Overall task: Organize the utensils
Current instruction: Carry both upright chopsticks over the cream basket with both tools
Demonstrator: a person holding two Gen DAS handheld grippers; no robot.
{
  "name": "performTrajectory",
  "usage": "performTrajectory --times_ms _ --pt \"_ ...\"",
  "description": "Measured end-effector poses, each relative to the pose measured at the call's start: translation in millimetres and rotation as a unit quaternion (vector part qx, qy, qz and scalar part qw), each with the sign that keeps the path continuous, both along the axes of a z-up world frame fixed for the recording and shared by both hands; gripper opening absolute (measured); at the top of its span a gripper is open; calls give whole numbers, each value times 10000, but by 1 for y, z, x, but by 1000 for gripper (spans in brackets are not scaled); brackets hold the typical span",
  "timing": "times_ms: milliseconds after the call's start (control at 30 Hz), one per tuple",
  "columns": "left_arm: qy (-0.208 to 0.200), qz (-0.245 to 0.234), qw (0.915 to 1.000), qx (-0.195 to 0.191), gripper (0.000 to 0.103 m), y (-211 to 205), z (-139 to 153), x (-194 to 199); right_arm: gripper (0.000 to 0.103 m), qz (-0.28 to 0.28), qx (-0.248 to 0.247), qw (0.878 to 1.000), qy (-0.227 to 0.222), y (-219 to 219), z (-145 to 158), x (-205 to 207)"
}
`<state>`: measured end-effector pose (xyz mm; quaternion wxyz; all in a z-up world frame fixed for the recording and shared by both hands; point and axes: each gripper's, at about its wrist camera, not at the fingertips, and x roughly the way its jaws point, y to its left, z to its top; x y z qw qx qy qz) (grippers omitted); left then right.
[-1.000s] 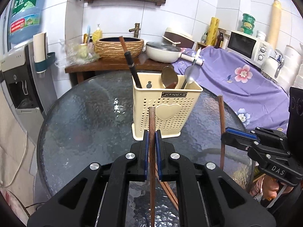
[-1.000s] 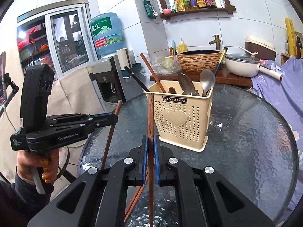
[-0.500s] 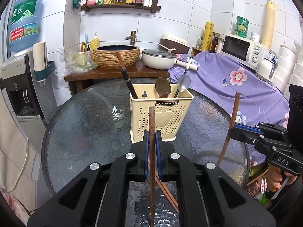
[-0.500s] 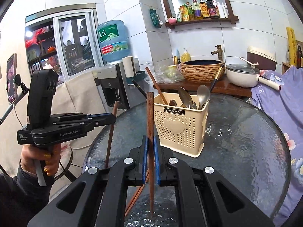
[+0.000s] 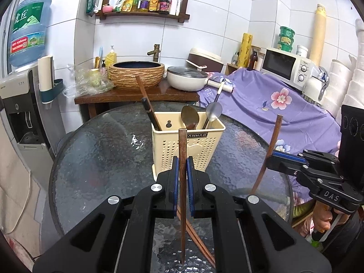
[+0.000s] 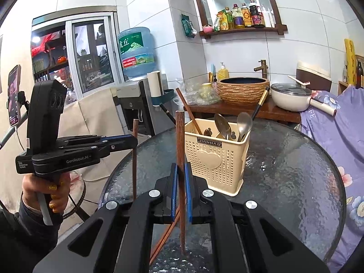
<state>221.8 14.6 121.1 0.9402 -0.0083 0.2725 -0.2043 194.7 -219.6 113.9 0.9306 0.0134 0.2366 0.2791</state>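
A cream perforated utensil holder [image 5: 188,146] [image 6: 216,159] stands on the round glass table and holds two spoons, a dark-handled utensil and a brown chopstick. My left gripper [image 5: 182,170] is shut on an upright brown chopstick [image 5: 182,150], held in front of the holder. It also shows in the right wrist view [image 6: 134,142]. My right gripper [image 6: 180,177] is shut on another upright brown chopstick [image 6: 180,141], left of the holder. It shows at the right of the left wrist view [image 5: 273,157], its chopstick [image 5: 268,152] tilted. More chopsticks [image 5: 195,238] lie on the table below.
The glass table [image 5: 102,154] has a dark rim. Behind it a wooden stand carries a woven basin [image 5: 137,74] and a white pan [image 5: 188,82]. A purple flowered cloth [image 5: 261,104] covers things at the right. A water dispenser [image 5: 25,95] stands at the left.
Both grippers have risen and drawn back from the holder with their chopsticks. The right gripper's chopstick now leans in the left wrist view.
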Motion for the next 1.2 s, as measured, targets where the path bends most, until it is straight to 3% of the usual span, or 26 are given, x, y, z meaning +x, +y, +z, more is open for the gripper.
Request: performTrajectory --times_ms 333,500,833,1000,1200 --pt "-346 -160 9990 -232 7 2 49 5 6 -44 43 9996 -286 1 37 12" --pt "-591 -326 9974 -271 7 -3 92 11 6 -132 153 9987 -478 0 69 28" --pt "-1153 -49 9930 -247 7 -19 174 43 6 -456 339 9945 -882 -4 133 76" --pt "-1116 195 9928 -386 7 -23 183 74 6 -673 230 9925 -990 -2 137 100" --pt "-825 427 9950 -358 7 -28 153 114 6 -824 182 9923 -904 -2 109 125"
